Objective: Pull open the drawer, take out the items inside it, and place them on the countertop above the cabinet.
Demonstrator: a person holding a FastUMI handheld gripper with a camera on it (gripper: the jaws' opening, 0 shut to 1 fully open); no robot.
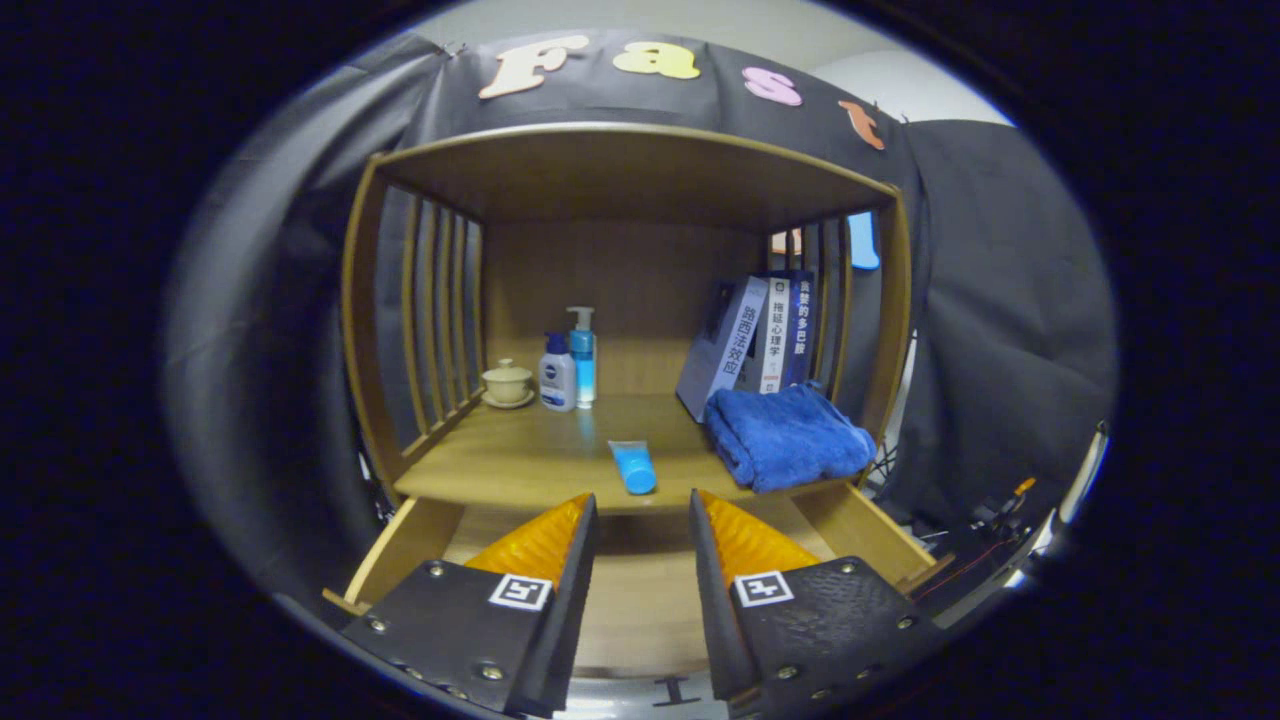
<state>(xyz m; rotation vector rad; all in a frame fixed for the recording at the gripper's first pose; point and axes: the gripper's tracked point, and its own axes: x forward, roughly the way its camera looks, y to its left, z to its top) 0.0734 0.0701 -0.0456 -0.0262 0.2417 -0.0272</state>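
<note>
My tongs [643, 520] hang spread wide with nothing between the two orange fingers [540, 540], poised over the pulled-out drawer [640, 600], whose wooden floor shows bare between them. Just beyond the fingertips, on the countertop [500, 460], lies one blue tube [633, 466] — close to the front edge. To its right sits one folded blue towel [787, 436], and behind that lean three books [760, 335]. At the back left I count two pump bottles [570, 365] side by side — and one lidded cup on a saucer [507, 384] beside them.
</note>
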